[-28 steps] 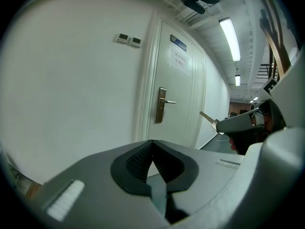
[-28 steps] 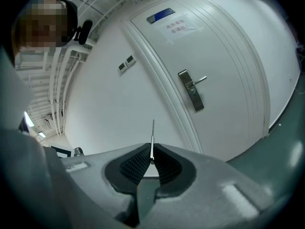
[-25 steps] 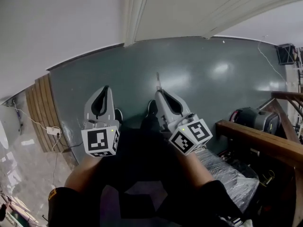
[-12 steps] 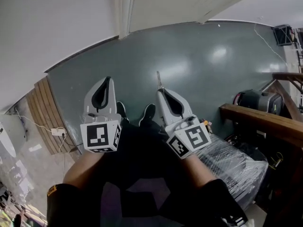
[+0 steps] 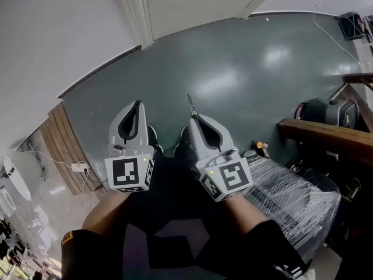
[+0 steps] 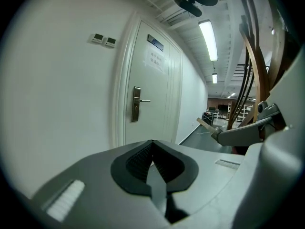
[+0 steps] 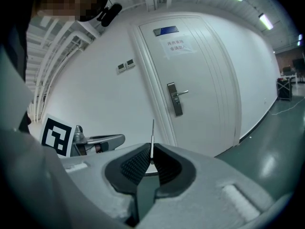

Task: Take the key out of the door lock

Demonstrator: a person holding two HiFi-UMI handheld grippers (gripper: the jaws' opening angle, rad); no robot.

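Note:
In the head view my right gripper (image 5: 192, 118) is shut on the key (image 5: 189, 104), whose thin metal blade sticks out past the fingertips. In the right gripper view the key (image 7: 152, 136) stands upright between the pads, edge on. My left gripper (image 5: 137, 105) is beside it, shut, with nothing in it. The white door (image 7: 200, 80) with its metal handle and lock plate (image 7: 176, 98) stands some way off. The left gripper view shows the same handle (image 6: 136, 103), plus the right gripper (image 6: 238, 135) carrying the key (image 6: 205, 124).
Dark green floor (image 5: 245, 69) stretches ahead to the door frame (image 5: 135, 13). A wooden slatted panel (image 5: 55, 139) and a power strip (image 5: 78, 168) lie at left. At right are a plastic-wrapped bundle (image 5: 291, 185), a wooden rail (image 5: 326, 134) and a black case (image 5: 326, 112).
Both grippers have travelled together, side by side. In the head view the door's foot has slid up and left. The key stays in the right jaws.

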